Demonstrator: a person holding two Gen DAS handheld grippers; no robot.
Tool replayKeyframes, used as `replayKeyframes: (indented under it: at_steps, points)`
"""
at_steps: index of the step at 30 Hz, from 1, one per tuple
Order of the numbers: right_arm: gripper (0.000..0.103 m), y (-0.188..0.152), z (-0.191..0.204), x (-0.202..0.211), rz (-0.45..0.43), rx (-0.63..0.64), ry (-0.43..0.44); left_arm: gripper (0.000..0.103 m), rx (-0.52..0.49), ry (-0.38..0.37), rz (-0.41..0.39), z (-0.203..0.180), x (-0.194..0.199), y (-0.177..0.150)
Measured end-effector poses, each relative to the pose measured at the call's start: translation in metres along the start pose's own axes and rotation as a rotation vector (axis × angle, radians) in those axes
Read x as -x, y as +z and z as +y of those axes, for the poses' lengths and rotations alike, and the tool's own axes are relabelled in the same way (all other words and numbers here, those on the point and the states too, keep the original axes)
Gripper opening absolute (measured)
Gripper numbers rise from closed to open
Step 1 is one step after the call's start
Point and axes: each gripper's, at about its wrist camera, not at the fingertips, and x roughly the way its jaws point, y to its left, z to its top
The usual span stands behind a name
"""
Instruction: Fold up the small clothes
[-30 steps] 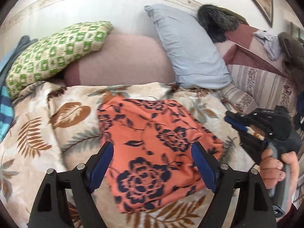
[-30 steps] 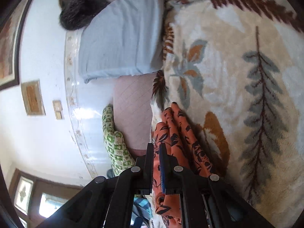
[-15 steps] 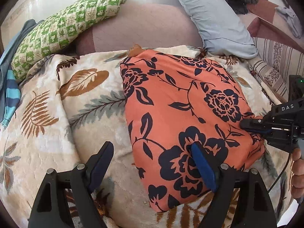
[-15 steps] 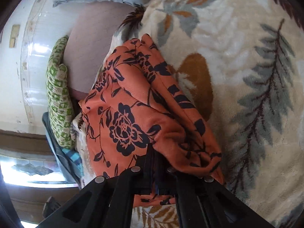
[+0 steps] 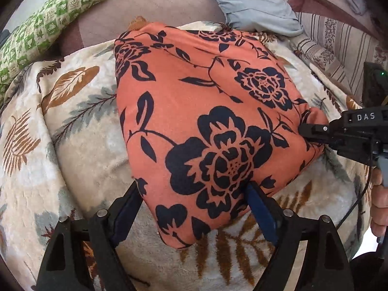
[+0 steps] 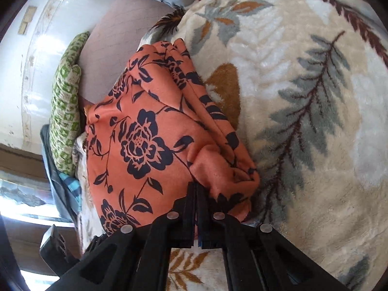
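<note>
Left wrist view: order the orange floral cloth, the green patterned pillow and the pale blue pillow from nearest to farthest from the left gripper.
1. Orange floral cloth: its near corner lies between the open jaws of the left gripper.
2 and 3. Green patterned pillow, far upper left, and pale blue pillow, far upper right: both lie well beyond the cloth, too close to rank.

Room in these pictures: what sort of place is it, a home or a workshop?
Most likely a bedroom in a home. An orange floral garment lies on a plush leaf-print blanket, with a green pillow and a blue pillow propped behind it.
</note>
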Motion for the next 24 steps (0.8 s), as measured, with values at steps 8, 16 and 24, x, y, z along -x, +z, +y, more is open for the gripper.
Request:
replayKeyframes:
  at_steps: [8,16,24]
  points:
    - [0.007,0.02,0.068,0.048,-0.15,0.153,0.009,0.086,0.091,-0.164,-0.22,0.041,0.058,0.02]
    - [0.007,0.088,0.144,-0.042,-0.015,0.269,-0.054,0.086,0.139,-0.01,-0.099,0.049,0.01,0.019]
    - [0.0,0.139,0.1,-0.091,-0.079,0.215,-0.295,0.089,0.234,-0.079,-0.016,0.067,-0.003,0.014]
